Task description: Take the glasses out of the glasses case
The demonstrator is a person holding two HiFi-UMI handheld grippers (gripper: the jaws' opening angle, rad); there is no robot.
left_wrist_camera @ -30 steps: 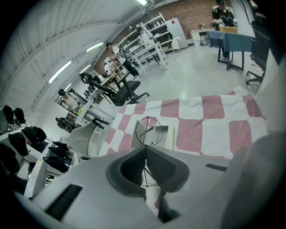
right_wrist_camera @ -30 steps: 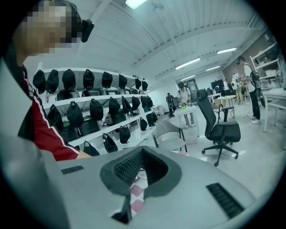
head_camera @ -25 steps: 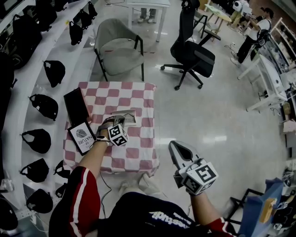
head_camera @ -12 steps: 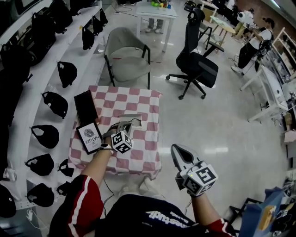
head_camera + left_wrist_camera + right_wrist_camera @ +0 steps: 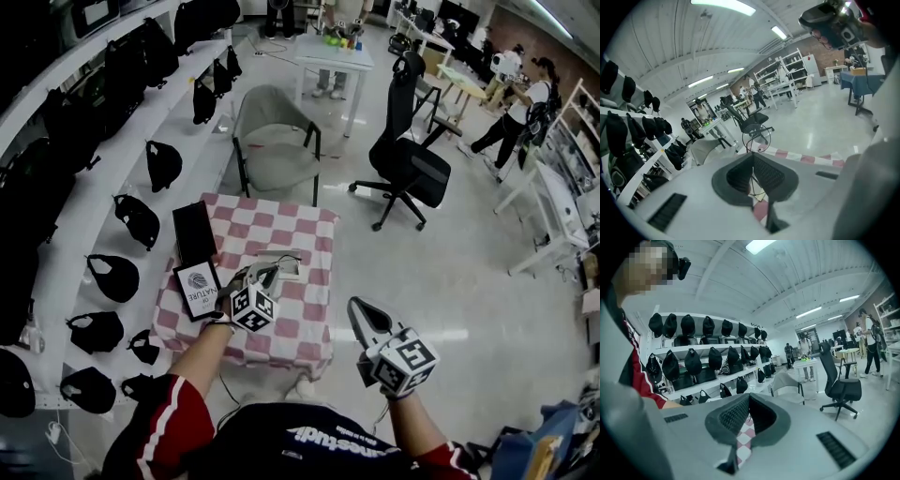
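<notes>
My left gripper (image 5: 265,277) hangs over the checked table (image 5: 314,234), just above the light grey glasses case (image 5: 284,270) that lies open on it. In the left gripper view the jaws (image 5: 752,157) are shut on thin wire-framed glasses (image 5: 758,139); one round lens rim sticks up past the tips. In the head view the glasses are too thin to make out clearly. My right gripper (image 5: 362,309) is held off the table's right front corner, over the floor. Its jaws meet at the tip (image 5: 749,395) with nothing between them.
A black box (image 5: 194,232) and a white printed card (image 5: 199,289) lie on the table's left side. Shelves of black bags (image 5: 141,220) run along the left. A grey chair (image 5: 277,141) and a black office chair (image 5: 412,164) stand beyond the table. People stand far back.
My left gripper has lifted away from the case with the glasses in its jaws. The right gripper has risen a little. The head camera now looks further ahead.
</notes>
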